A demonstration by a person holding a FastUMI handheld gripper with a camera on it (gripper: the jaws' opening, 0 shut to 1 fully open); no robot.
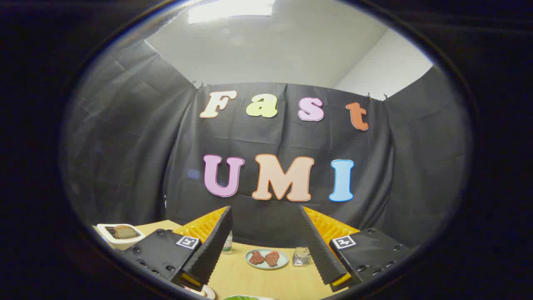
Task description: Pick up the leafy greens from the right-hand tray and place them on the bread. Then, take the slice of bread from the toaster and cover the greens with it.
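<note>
Tongs [266,243] released, ribbed fingers spread over a wooden table [266,283]
Leafy greens [243,297] lie below the fingers; bread [123,231] stands in the white toaster [118,236]; round plate [266,259] ahead holds two meat pieces.

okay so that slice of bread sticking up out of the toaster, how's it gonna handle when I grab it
The bread slice stands upright in the white toaster, so its top edge probably offers a grip. It looks thin, likely light but easy to crush or tear under a hard squeeze. The claw is open, fingers spread wide, with the toaster off beside one finger.
</note>
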